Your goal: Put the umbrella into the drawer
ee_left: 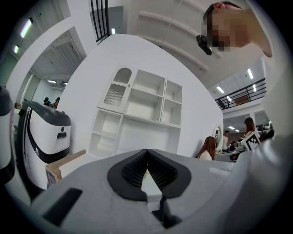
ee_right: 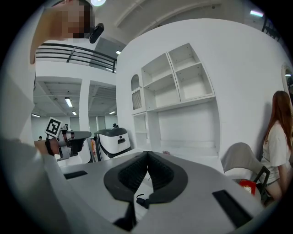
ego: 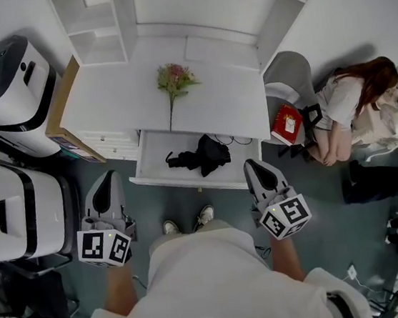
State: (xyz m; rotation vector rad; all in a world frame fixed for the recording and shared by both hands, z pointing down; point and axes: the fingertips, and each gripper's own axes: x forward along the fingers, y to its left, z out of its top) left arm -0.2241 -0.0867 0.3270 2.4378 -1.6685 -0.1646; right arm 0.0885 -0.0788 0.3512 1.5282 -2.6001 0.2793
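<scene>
Holding left tongs and right tongs pressed together, empty, risking snagging the crumpled black fabric umbrella when shutting the open white drawer.

Black folded umbrella is lying crumpled on its side inside the open white drawer, near its middle.
</scene>
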